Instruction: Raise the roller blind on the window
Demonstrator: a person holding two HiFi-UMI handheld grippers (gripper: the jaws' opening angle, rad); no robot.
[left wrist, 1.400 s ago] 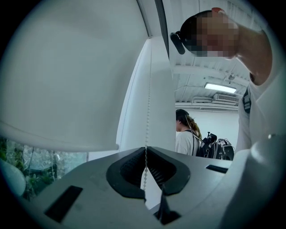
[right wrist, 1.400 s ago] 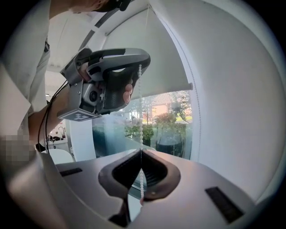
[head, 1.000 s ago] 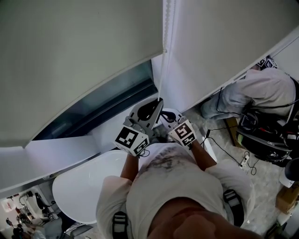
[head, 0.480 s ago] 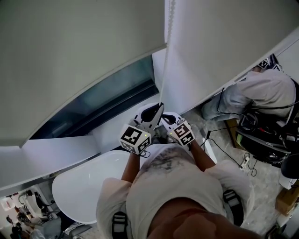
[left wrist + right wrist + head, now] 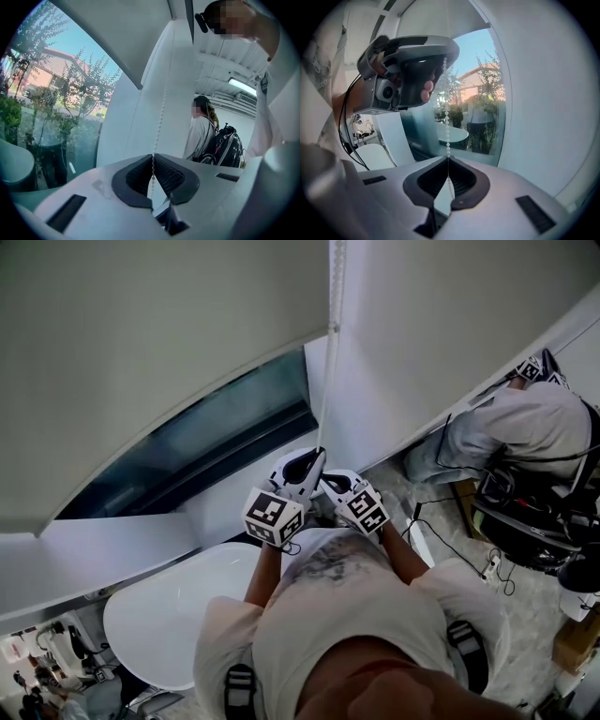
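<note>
Two hand-held grippers are on one bead chain (image 5: pixel 327 381), both closed on it. The left hand-held gripper (image 5: pixel 153 157) has its jaws together with the chain pinched at the tips of the pads. The right hand-held gripper (image 5: pixel 448 159) shows the same, with the beads entering at the jaw tips.

Position: the chain hangs at the right edge of the roller blind (image 5: pixel 169 352). It drops from above, past the blind's lower corner, to both grippers in front of the person's chest.

Key relation: the chain's long axis is vertical, and the grippers are stacked along it. In the right gripper view the left one sits higher, and the beads run straight down from it into the right jaws. The left is therefore nearer the blind and the right is just beneath. No slack shows between them.

Blind: the hem runs across the window (image 5: pixel 225 437), its long axis level. A band of glass is already bare below it, so I judge the blind partly raised.

Judgement: the next pull should go straight down along the chain's line. A sideways drag could let the beads slip off the pad tips. I cannot tell which strand of the loop is held.
</note>
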